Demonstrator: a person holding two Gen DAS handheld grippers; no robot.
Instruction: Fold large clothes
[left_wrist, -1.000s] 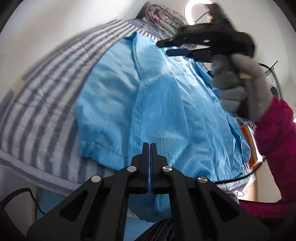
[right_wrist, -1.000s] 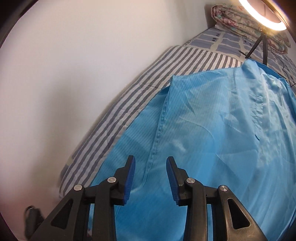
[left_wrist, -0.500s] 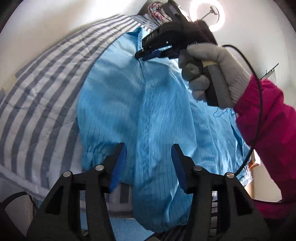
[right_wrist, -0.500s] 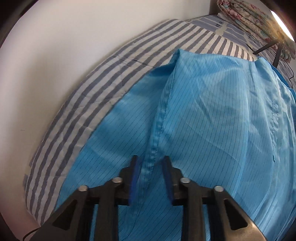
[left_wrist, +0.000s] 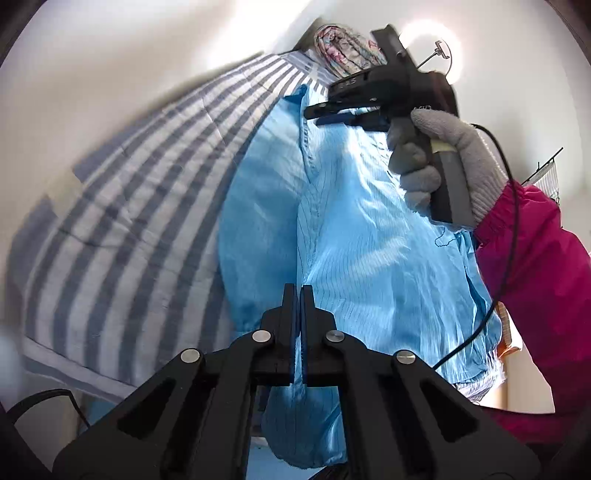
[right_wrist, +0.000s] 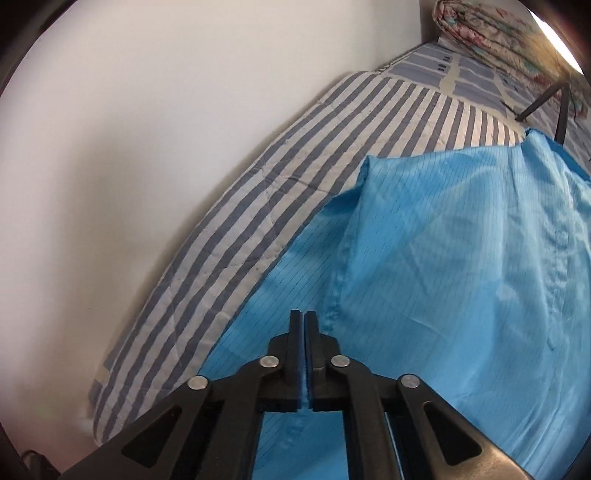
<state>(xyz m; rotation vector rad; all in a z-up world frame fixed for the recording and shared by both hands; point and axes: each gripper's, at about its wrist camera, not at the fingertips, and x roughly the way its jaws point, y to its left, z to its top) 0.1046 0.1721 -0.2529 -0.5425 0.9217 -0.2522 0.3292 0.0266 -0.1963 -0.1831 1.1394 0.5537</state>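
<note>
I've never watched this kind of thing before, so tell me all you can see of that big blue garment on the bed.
The blue garment is a thin, slightly shiny light-blue fabric with fine dark pinstripes and stitched seams. It lies spread and wrinkled on the striped bedcover, one gathered cuff near the bed's edge. The left gripper and the right gripper each pinch a fold of it.
</note>
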